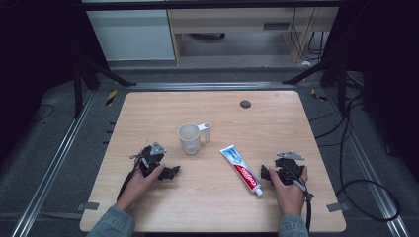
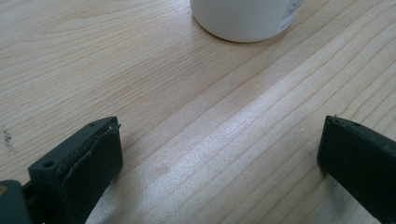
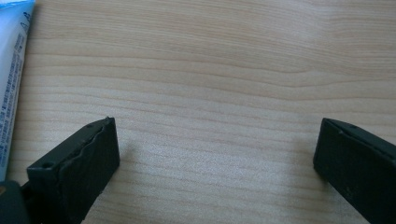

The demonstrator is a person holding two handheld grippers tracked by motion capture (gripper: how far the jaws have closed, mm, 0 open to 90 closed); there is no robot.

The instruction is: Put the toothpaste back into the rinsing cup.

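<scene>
A toothpaste tube lies flat on the wooden table, in the right half and nearer the front edge than the back. Its long axis runs on a slant: the white cap end points toward the front right corner, and the flat blue crimped end points back toward the table's middle. The red band with lettering sits on the cap half.

The right gripper rests on the surface just beside the tube's cap end, on the side toward the right edge, held in the person's right hand. Its jaws stand wide apart with bare wood between them; in the right gripper view the tube's blue end lies off to one side, outside the gap.

The left gripper lies in the left half near the front edge, gripped by the left hand, its jaws also spread and holding nothing. A white mug stands upright near the table's centre, handle toward the right edge.
</scene>
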